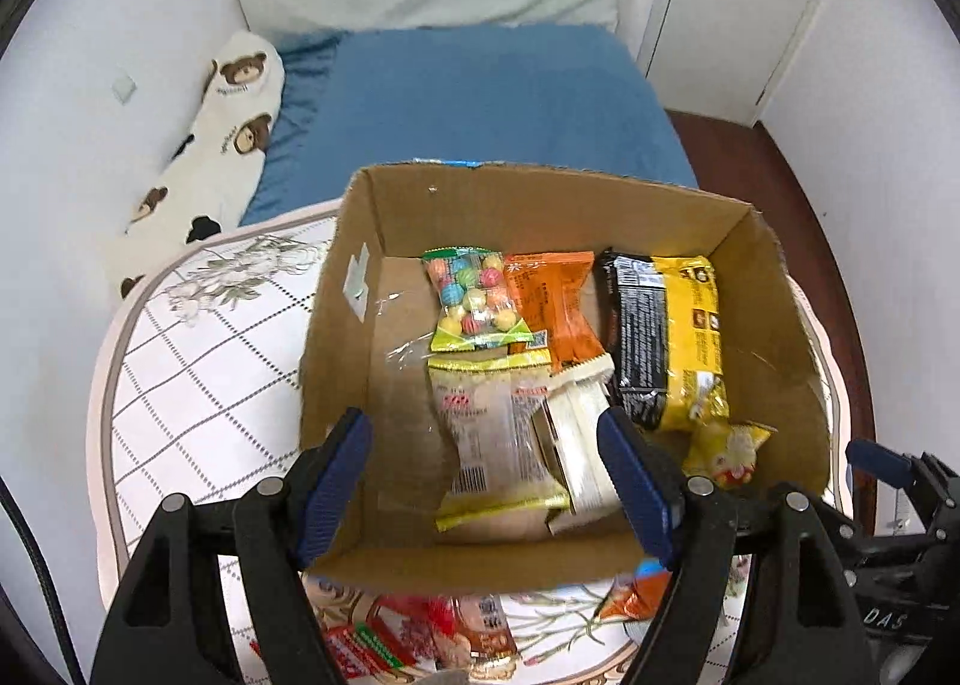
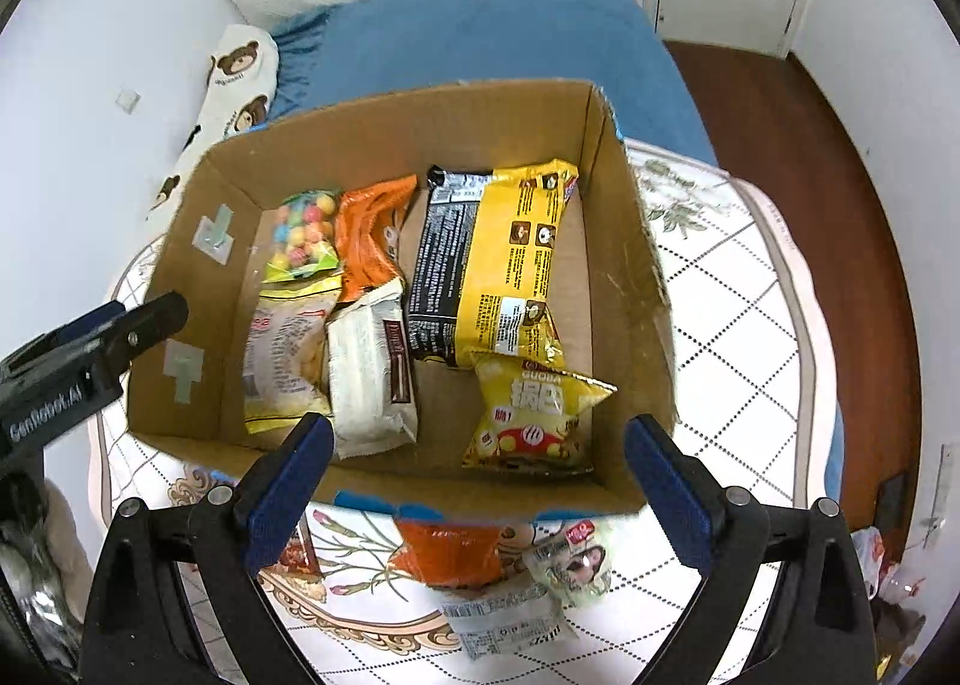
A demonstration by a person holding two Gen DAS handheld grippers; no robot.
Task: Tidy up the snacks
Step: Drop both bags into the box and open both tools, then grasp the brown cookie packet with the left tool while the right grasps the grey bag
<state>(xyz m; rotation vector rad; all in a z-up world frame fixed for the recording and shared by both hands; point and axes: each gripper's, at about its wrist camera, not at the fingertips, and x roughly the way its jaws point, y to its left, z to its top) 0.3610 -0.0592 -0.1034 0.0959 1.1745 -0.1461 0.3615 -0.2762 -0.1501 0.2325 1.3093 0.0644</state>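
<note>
1. The cardboard box [image 2: 624, 277] fills mid-frame in the right wrist view, open side up on the patterned counter [image 2: 738, 289], with snacks lying flat inside.
2. The black-and-yellow packet [image 2: 504, 259] is at centre, its long axis running from upper right to lower left.
3. Below it, the small yellow snack bag [image 2: 534, 415] sits tilted near the front wall.
4. Left of centre: the candy-ball bag [image 2: 303, 235], the orange packet [image 2: 369, 235], the white packet [image 2: 372, 367] and a clear-wrapped pastry [image 2: 288, 355], all lengthwise front to back.
5. The right gripper [image 2: 480, 481] hangs over the box's front edge, jaws spread wide, holding nothing.
6. The left gripper [image 1: 489, 481] is likewise wide open and holding nothing above the near wall.
7. On the counter in front: an orange pouch [image 2: 450, 553] and a pale round snack [image 2: 573, 562].
8. A blue bed [image 2: 480, 37] lies in the upper frame.
</note>
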